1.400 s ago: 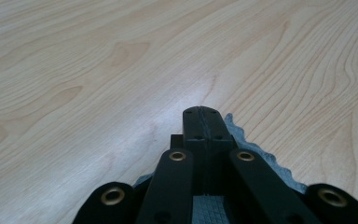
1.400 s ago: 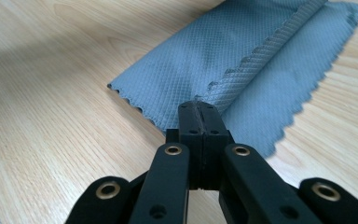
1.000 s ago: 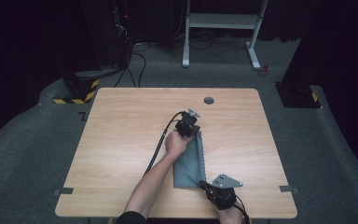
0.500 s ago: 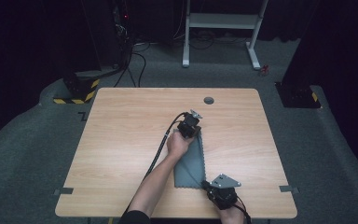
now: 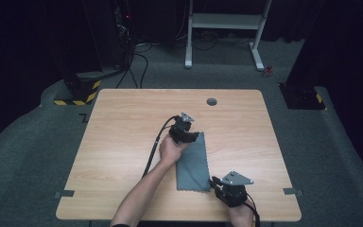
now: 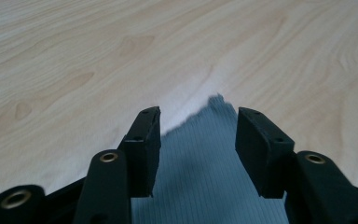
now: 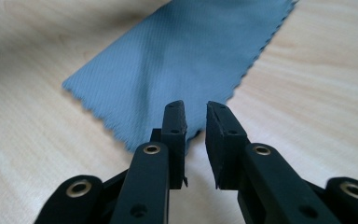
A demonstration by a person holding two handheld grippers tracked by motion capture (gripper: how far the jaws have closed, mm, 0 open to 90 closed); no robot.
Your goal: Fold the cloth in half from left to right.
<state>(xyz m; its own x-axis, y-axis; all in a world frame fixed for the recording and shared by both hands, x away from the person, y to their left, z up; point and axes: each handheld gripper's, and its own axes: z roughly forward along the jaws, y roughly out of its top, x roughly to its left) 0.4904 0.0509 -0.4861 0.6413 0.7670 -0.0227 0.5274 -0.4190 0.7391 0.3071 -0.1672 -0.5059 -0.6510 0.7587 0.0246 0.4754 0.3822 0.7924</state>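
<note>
Lying flat on the wooden worktop, a grey-blue ribbed cloth stretches from just right of the middle toward the near edge, its ends cut in a zigzag. At the cloth's far end, the left gripper sits low over the far corner. In the left gripper view its jaws stand wide apart, released, one on each side of the corner, with the cloth lying flat between them and not pinched. At the near right corner of the cloth, close to the worktop's near edge, the right gripper points at the zigzag hem. In the right gripper view its jaws are nearly together with a narrow gap showing, and the cloth lies just ahead of the tips, ungrasped.
</note>
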